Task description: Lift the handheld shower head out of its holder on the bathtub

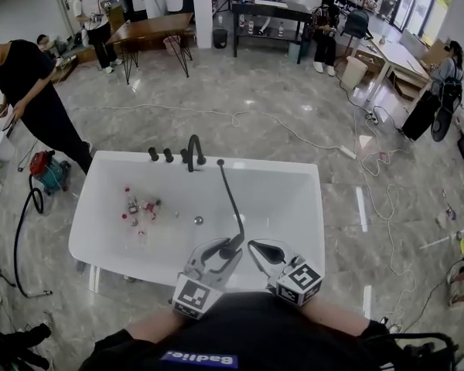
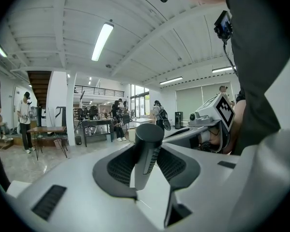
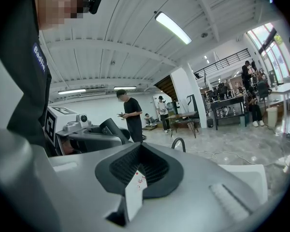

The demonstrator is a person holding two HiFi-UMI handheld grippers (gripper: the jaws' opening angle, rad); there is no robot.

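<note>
Both forearms reaching fwd over near rim of bathtub, 6 o'clock side. Grippers pointing slightly down twd 12 o'clock. Black shirt showing white print, approx. "Badlie", only partly legible. Square-marker cubes riding on each gripper, no readable text. L gripper clamping shower head by its dark handle, which is standing upright betw. the pads and touching both. R gripper sitting just beside, at L's 3 o'clock, jaws drawn together w/ nothing betw. them. Shower head hanging over tub interior near 6 o'clock rim. Its hose running to 12 o'clock rim, beside faucet.
</note>
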